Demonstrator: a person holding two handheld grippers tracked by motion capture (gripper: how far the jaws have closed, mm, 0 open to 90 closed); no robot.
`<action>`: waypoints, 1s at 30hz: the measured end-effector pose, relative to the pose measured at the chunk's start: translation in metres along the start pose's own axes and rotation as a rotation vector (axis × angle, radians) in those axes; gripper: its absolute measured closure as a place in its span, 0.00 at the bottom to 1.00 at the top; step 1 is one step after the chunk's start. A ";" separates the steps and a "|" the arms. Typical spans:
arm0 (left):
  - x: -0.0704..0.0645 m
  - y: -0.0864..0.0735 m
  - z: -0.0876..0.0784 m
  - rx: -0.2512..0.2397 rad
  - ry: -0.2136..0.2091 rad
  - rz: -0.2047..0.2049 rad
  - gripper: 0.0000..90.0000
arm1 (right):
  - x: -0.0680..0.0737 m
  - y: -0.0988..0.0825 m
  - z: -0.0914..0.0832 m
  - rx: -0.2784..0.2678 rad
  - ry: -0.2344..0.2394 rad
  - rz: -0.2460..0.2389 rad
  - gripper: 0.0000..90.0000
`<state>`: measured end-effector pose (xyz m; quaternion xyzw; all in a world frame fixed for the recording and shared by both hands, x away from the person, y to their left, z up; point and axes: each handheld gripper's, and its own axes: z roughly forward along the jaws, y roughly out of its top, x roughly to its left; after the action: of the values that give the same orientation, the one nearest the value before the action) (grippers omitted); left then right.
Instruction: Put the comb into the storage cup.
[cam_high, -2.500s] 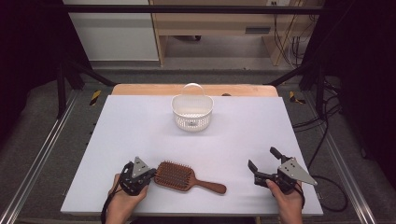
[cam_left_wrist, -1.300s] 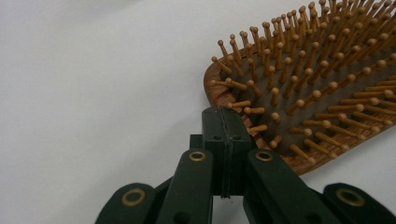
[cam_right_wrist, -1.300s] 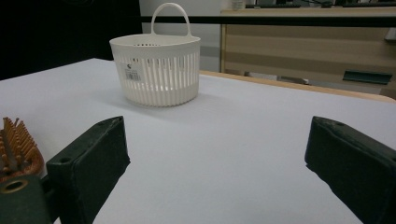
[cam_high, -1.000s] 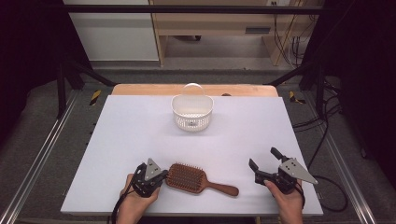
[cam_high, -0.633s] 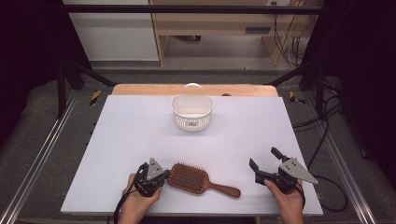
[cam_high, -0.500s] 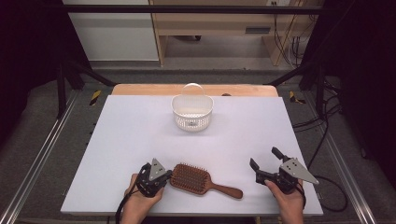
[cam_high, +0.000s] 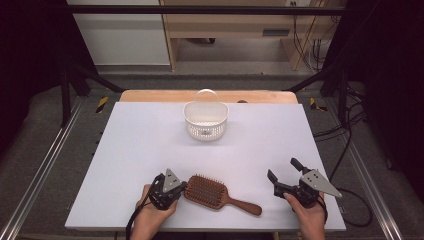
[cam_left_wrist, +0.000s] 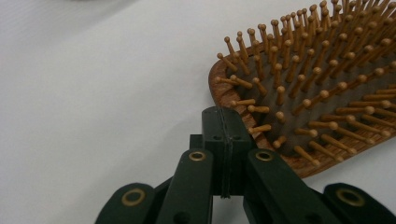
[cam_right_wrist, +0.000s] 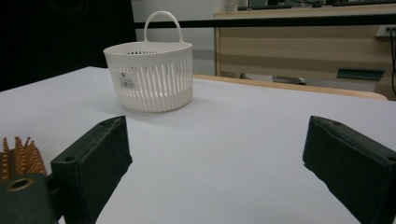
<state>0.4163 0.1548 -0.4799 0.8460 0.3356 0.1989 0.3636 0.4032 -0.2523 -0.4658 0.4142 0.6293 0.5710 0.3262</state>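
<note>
Bristles up, the wooden hairbrush (cam_high: 210, 192) lies flat on the white table (cam_high: 150, 150) near its front edge, between the two hands. Its long axis runs mostly across the table and slants a little: the oval head points toward the person's left, and the handle trails off to the right and slightly nearer the front edge.

From the high view, the left gripper (cam_high: 176, 190) sits right at the rim of the brush head, while the right gripper (cam_high: 283, 173) rests well apart from the handle's end, its jaws spread wide with nothing between them. A white slatted basket (cam_high: 205, 120) with a hoop handle stands farther back, near the table's middle.

The left gripper view adds what the overhead cannot resolve: the two black jaws are pressed together tip to tip, holding nothing, with their joined tip against or just short of the wooden rim among the outer pegs. I cannot tell whether it touches. The right gripper view gives the basket's upright side and a sliver of brush pegs at its left edge.
</note>
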 end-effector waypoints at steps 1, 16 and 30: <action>0.000 -0.001 -0.001 -0.002 0.001 0.001 1.00 | 0.001 0.001 0.000 0.002 0.005 0.001 0.09; 0.028 -0.017 -0.044 -0.260 0.221 -0.010 1.00 | 0.021 0.036 0.002 0.107 0.136 -0.032 0.09; 0.057 -0.033 -0.066 -0.460 0.368 -0.096 0.50 | 0.047 0.055 0.009 0.180 0.239 -0.131 0.10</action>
<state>0.4036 0.2438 -0.4566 0.6744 0.3816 0.4021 0.4877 0.3985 -0.2059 -0.4098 0.3288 0.7380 0.5350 0.2469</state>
